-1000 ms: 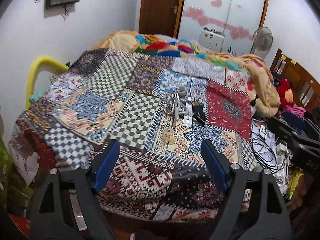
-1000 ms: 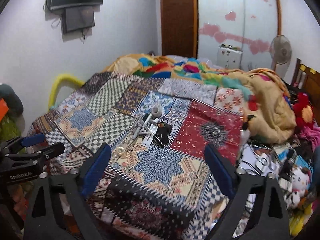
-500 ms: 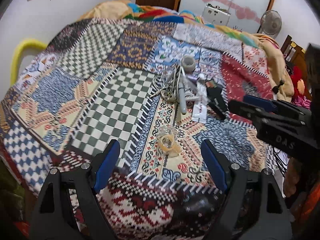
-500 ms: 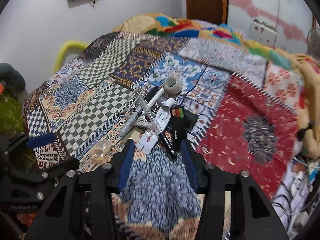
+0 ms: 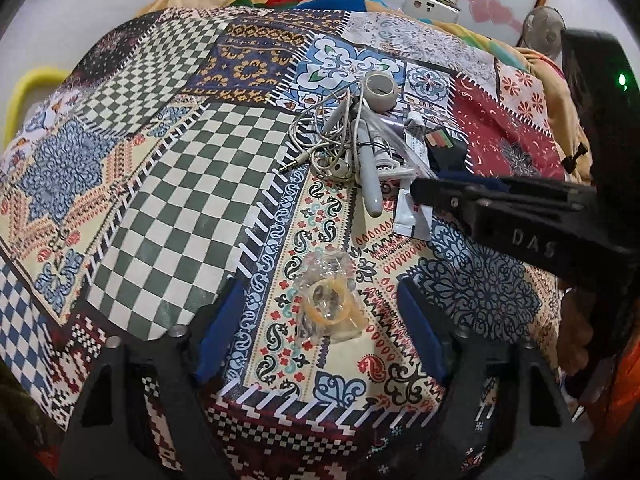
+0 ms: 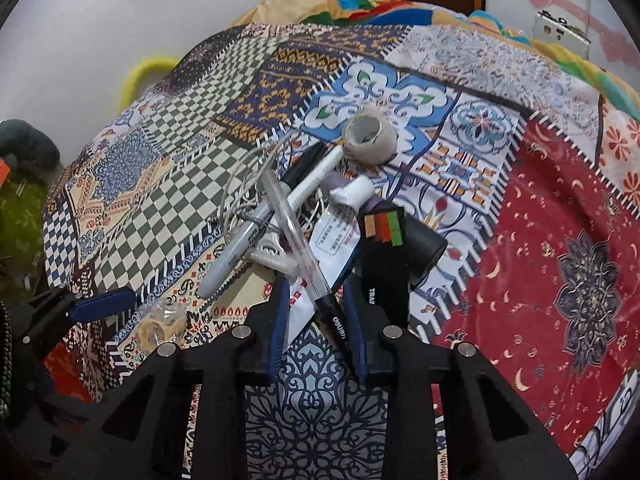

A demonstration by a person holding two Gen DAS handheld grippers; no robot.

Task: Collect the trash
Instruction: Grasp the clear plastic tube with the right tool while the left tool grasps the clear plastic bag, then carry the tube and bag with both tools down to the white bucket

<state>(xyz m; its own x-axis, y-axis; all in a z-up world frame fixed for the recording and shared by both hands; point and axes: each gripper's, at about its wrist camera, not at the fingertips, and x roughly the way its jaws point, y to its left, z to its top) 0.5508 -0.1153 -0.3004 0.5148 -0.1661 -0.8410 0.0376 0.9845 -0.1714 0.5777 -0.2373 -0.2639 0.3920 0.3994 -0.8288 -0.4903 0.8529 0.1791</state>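
Observation:
A crumpled clear wrapper with a yellow ring [image 5: 328,306] lies on the patchwork quilt [image 5: 160,208]. My left gripper [image 5: 320,332] straddles it, jaws closing, pads clear of it on both sides. Further back is a heap: a tape roll [image 6: 370,136], a tangled earphone cable [image 5: 320,136], a grey marker [image 6: 240,252], a clear pen with a black cap [image 6: 316,280], a white sachet [image 6: 332,240] and a black device [image 6: 400,264]. My right gripper [image 6: 318,320] is low over the heap's near end, jaws closing, with the pen's cap and the sachet's end between its pads.
The quilt drops off at the bed's near edge [image 5: 320,420]. A bunched orange and multicoloured blanket [image 6: 320,4] fills the far end. A yellow hoop [image 5: 28,84] stands at the left side. A fan [image 5: 544,24] stands at the far right.
Both grippers came down and forward over the bed. The right jaws narrowed from wide to a small gap around the pen. The left jaws drew in slightly around the wrapper.

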